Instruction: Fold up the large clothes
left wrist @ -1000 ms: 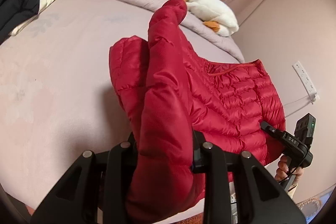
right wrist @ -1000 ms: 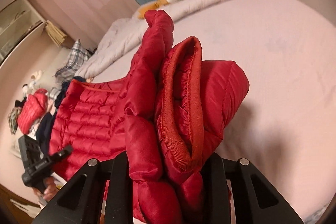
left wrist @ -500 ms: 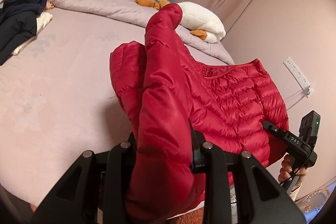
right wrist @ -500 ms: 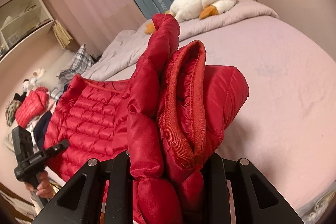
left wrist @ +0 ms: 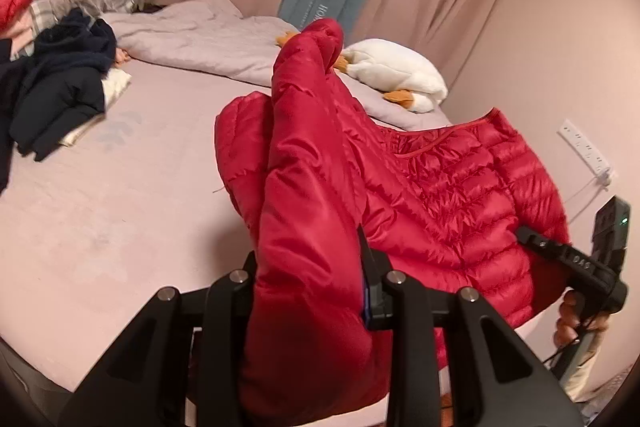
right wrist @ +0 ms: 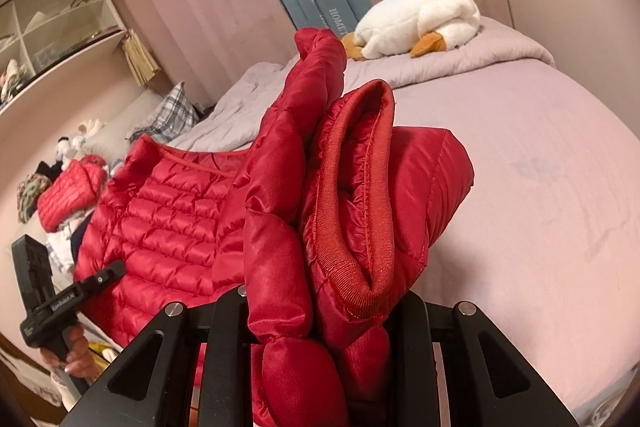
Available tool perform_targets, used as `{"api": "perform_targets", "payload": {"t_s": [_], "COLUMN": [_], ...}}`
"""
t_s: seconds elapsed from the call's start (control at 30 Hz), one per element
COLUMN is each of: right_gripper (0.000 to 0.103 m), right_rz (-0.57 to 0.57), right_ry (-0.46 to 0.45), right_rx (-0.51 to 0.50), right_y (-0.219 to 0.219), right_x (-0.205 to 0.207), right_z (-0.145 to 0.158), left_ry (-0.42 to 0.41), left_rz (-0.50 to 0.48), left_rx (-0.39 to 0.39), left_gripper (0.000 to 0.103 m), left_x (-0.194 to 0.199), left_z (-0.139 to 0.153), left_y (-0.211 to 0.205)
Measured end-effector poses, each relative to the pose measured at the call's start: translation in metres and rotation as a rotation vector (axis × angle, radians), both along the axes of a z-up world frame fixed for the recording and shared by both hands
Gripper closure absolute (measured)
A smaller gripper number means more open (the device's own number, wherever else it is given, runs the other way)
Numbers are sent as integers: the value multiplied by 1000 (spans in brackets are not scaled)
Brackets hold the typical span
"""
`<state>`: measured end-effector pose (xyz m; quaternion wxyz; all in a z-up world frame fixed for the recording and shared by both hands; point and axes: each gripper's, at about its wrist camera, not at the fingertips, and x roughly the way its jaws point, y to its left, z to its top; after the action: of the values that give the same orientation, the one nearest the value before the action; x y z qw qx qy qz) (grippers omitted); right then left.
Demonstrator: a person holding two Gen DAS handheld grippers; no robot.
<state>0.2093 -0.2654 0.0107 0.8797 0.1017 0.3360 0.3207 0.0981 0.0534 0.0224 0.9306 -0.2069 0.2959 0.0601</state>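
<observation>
Both clamped on puffy red quilted down jacket (left wrist: 460, 195): left gripper (left wrist: 310, 291) on a sleeve, right gripper (right wrist: 320, 311) on bunched cuff. Raised higher above pink bed (left wrist: 100, 227) than before.

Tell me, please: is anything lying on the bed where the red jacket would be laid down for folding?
Nothing visible lies there. Both grippers hold the red jacket over bare sheet. The dark clothes lie off to the left in the left wrist view, and the plush goose with the rumpled blanket lies at the far end.
</observation>
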Motion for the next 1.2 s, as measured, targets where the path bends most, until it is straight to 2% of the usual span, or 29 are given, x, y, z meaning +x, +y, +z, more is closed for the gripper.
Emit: {"api": "perform_targets", "payload": {"t_s": [0.27, 0.47, 0.63, 0.8, 0.9, 1.2], "right_gripper": [75, 75, 75, 75, 74, 69], "right_rz": [17, 2, -13, -33, -63, -96], "right_ry": [1, 44, 69, 83, 111, 216], "right_rx": [-40, -63, -105, -153, -192, -205], "right_y": [23, 38, 46, 49, 45, 34], "right_x": [18, 43, 56, 59, 64, 71], "right_z": [-11, -26, -44, -64, -76, -105], "left_ry": [37, 75, 114, 174, 237, 307], "left_rz": [55, 83, 110, 120, 142, 140], "left_rx": [0, -22, -37, 9, 9, -36], "left_gripper": [73, 73, 73, 73, 73, 64], "left_x": [18, 39, 58, 69, 72, 73], "left_z": [-18, -37, -63, -92, -109, -136], "left_y": [19, 26, 30, 30, 38, 46]}}
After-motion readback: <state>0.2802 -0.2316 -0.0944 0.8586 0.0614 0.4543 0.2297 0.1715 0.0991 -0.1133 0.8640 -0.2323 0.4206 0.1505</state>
